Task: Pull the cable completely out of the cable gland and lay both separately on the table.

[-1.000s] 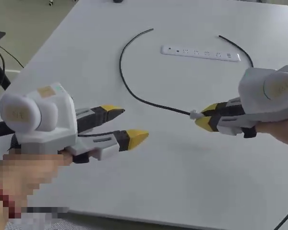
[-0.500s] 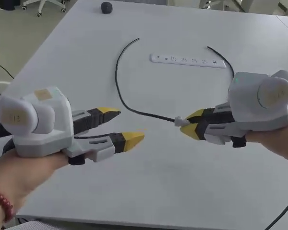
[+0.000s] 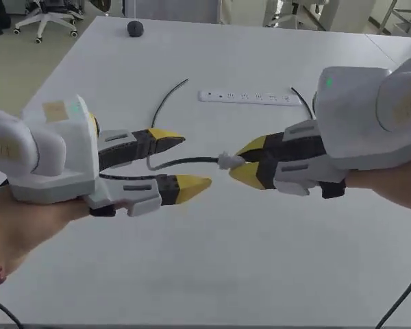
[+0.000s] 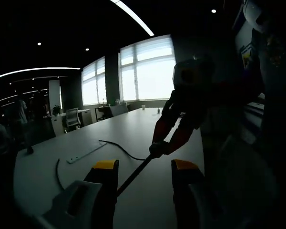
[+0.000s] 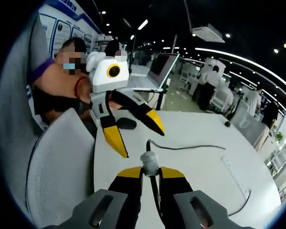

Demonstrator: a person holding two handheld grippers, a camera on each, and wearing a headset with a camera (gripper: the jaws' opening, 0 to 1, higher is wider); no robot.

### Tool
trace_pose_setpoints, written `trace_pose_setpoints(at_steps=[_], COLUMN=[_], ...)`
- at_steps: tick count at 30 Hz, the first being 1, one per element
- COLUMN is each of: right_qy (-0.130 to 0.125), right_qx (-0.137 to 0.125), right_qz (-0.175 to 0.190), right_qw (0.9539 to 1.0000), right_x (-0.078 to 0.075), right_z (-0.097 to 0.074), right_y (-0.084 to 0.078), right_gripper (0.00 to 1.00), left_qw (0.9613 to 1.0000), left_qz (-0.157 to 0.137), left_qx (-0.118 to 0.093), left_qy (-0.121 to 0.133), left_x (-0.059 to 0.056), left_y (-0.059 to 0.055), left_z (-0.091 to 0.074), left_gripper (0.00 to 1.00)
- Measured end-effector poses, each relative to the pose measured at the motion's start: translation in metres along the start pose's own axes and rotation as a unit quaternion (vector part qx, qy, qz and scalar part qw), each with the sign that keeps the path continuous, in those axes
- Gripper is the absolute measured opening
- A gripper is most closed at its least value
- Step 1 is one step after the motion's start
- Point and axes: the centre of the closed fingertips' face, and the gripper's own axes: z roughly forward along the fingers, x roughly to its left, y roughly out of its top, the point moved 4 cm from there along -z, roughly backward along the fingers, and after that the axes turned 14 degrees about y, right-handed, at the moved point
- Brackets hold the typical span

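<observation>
Gland [image 3: 227,161] sits clamped between the jaws of the right gripper [image 3: 239,160], held up off the bench [image 3: 212,253] on the near side of the strip [image 3: 250,98]. Its long axis runs roughly level and about parallel to the strip, with the cable end pointing at the left gripper [image 3: 195,162]. In the right gripper view the gland [image 5: 149,162] sticks out past the yellow tips of the right gripper [image 5: 151,171], whose jaws are pressed on its rear part.

The cable [image 3: 185,162] is still seated in the gland. It leaves toward the left gripper, runs in between that gripper's jaws, then bends away and curves up across the bench; its free end lies just off the strip's left end. The left jaws stand wide apart, one above the cable and one below, not closed on it. In the left gripper view the cable [image 4: 133,174] comes slanting down between the two tips of the left gripper [image 4: 145,166] from the gland [image 4: 157,149], and the strip [image 4: 86,152] lies farther out on the bench.
</observation>
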Motion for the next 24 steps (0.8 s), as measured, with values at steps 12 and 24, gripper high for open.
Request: trace_pose_setpoints(at_steps=[12, 24], right_qy=[0.016, 0.035], right_qx=[0.004, 0.001], right_qz=[-0.012, -0.012], right_qw=[0.9998, 0.9993], right_x=[0.008, 0.014], right_z=[-0.001, -0.001], right_y=[0.006, 0.008], right_gripper=[0.08, 0.08], left_qw=[0.9971, 0.9937], left_qz=[0.039, 0.057], left_qx=[-0.043, -0.039], left_qy=[-0.049, -0.088], left_x=[-0.011, -0.021], left_y=[0.023, 0.021], left_z=[-0.013, -0.011], left_gripper=[0.31, 0.23])
